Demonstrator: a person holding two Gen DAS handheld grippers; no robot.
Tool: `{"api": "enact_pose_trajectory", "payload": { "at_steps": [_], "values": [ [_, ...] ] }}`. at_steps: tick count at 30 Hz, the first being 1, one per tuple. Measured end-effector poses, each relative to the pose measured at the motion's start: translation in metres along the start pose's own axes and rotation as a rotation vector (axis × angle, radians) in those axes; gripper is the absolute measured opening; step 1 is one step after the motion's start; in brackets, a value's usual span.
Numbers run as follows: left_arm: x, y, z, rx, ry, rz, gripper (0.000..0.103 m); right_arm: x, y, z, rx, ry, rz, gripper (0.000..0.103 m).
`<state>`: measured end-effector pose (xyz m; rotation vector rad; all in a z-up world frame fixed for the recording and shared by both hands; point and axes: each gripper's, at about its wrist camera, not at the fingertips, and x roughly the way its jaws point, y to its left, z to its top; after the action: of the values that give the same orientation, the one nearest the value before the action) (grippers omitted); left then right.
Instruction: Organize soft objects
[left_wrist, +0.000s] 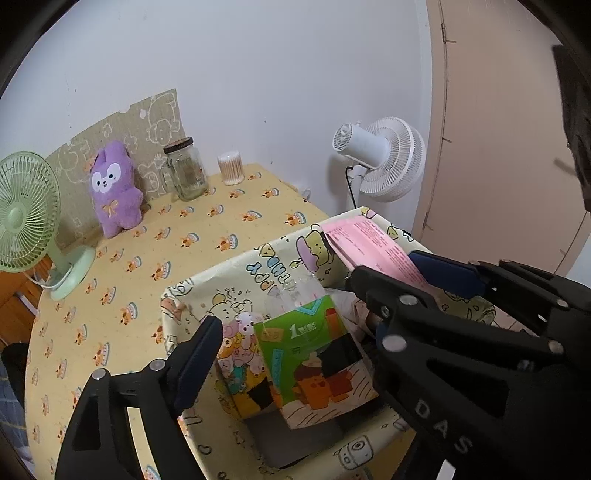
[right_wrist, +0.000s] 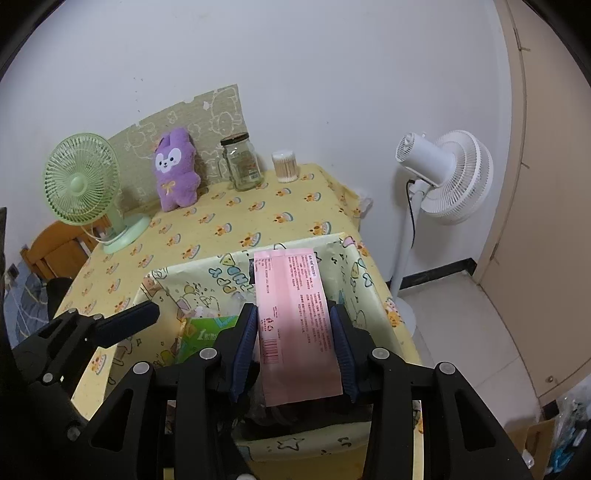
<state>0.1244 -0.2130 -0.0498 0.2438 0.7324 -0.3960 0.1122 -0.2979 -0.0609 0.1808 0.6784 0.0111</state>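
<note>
Right tongs (right_wrist: 295, 347) clamp a pink pack (right_wrist: 295, 317) by its edges, flat above the bin (right_wrist: 373, 291), apparently to lower it in | left tongs (left_wrist: 280, 325) gape wide over the green tissue pack (left_wrist: 314, 358) already inside, holding nothing | purple plush (left_wrist: 116, 188) waits on the surface (left_wrist: 207, 236) against the wall

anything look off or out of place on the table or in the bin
Mostly tidy. The purple plush bunny is a soft object sitting out on the table against the wall, not in the fabric bin. The green tissue pack stands tilted in the bin. Nothing looks spilled or damaged.
</note>
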Motion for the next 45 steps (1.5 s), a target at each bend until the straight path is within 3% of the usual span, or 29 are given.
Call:
{"api": "enact_pose_trajectory", "payload": {
  "at_steps": [9, 13, 19, 30, 45],
  "values": [
    [0.0, 0.016, -0.001, -0.014, 0.004, 0.054, 0.088, 0.011, 0.014, 0.003, 0.007, 0.017, 0.034, 0.045],
    [0.002, 0.017, -0.005, -0.013, 0.013, 0.041, 0.088, 0.009, 0.022, 0.001, -0.019, 0.0, -0.011, 0.071],
    [-0.006, 0.027, -0.008, -0.036, 0.014, 0.033, 0.089, 0.002, 0.031, 0.0, -0.023, -0.003, -0.001, 0.085],
    [-0.038, 0.053, -0.022, -0.074, -0.036, 0.065, 0.098, -0.02, 0.064, -0.006, -0.02, -0.031, -0.026, 0.094],
    [-0.094, 0.107, -0.044, -0.19, -0.108, 0.141, 0.102, -0.059, 0.118, -0.004, -0.063, -0.091, -0.026, 0.094]
  ]
}}
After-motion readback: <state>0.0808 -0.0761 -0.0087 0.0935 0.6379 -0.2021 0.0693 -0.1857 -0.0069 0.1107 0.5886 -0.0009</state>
